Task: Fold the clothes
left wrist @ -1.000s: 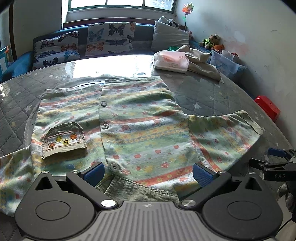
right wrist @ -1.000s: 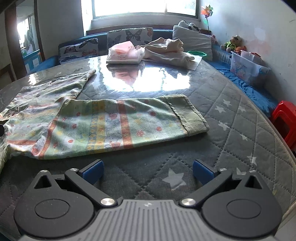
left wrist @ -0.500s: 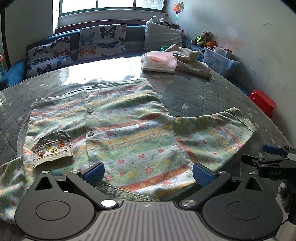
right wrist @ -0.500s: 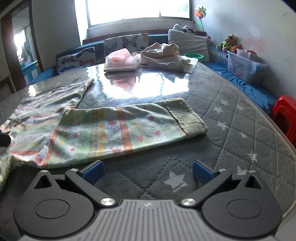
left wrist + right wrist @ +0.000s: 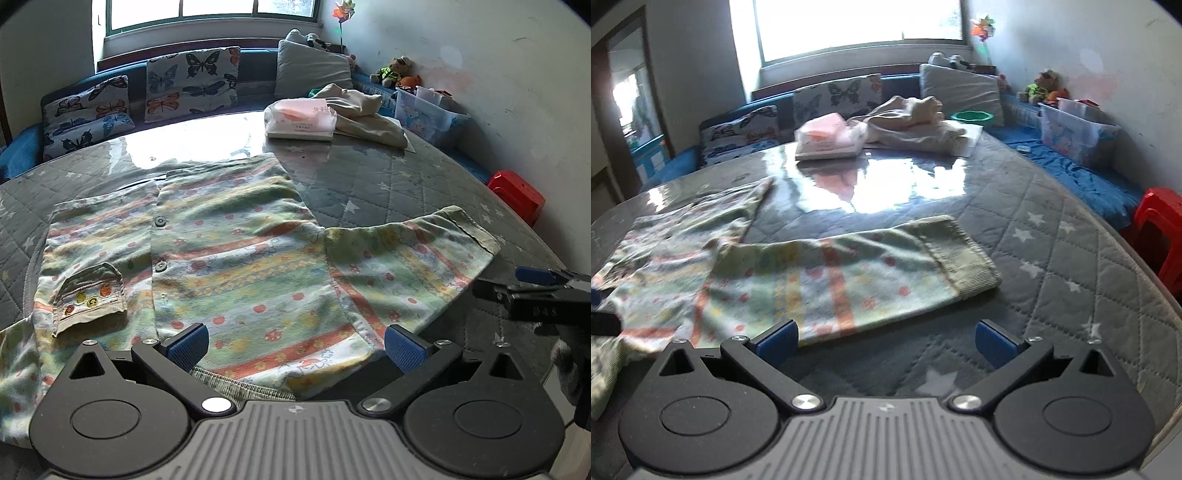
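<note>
The shirt [image 5: 236, 266] lies flat on the table [image 5: 388, 184] right ahead of me, collar end nearest, its sleeve [image 5: 871, 273] stretched out sideways across my right gripper [image 5: 886, 339], which is nearer it; my left gripper [image 5: 295, 343] hovers over the shoulder; both pairs of jaws stand wide apart, holding nothing

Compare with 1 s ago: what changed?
Both open claws eased in: the left claw over the shirt's collar end, the right claw toward the sleeve, its left finger now at the sleeve's edge. Nothing grasped. Shirt still flat on the table.
</note>
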### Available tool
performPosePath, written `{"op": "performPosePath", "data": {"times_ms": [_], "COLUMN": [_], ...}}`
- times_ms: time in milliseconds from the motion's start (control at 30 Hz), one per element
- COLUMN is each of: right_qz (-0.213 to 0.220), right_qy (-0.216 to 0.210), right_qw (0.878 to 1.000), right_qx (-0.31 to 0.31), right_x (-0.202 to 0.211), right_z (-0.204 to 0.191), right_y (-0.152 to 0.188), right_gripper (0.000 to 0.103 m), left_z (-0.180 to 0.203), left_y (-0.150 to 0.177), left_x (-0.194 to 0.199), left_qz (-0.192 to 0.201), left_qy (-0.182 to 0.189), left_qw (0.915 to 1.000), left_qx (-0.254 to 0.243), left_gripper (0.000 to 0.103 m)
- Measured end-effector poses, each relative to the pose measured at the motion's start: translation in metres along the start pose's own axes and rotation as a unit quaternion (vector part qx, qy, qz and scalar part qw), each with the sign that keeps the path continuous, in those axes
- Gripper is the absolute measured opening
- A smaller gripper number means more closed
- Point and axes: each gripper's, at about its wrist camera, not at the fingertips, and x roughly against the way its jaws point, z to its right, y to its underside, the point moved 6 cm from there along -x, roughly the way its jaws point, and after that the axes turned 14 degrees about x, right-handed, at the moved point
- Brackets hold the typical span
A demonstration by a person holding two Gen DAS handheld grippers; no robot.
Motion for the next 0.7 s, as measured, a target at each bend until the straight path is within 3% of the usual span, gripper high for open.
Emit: {"op": "performPosePath", "data": {"times_ms": [400, 533, 600, 667, 700], "right_qz": [-0.014, -0.033, -0.034, -0.033, -0.032], "right_qy": [0.052, 0.059, 0.058, 0.050, 0.046], "right_qw": [0.998, 0.997, 0.997, 0.998, 0.998], "right_qx": [-0.035, -0.037, -0.021, -0.018, -0.018], "right_x": [-0.036, -0.044, -0.042, -0.041, -0.041], "right_z": [0.047, 0.053, 0.048, 0.045, 0.044], "right_y": [-0.022, -0.019, -0.019, -0.021, -0.022], "right_gripper": [0.081, 0.066, 0.054, 0.034, 0.030], "left_z": [-0.004, -0.012, -0.019, -0.027, -0.030], "left_y": [0.002, -0.001, -0.003, -0.005, -0.006], "left_x": [-0.008, -0.004, -0.003, -0.003, -0.002], "left_qz": [-0.012, -0.003, 0.000, 0.002, 0.004], "left_qy": [0.002, -0.007, -0.013, -0.018, -0.020], "left_qw": [0.9999, 0.9999, 0.9998, 0.9996, 0.9995], "left_qx": [0.000, 0.007, 0.013, 0.020, 0.024], "left_gripper": [0.103, 0.103, 0.103, 0.103, 0.103]}}
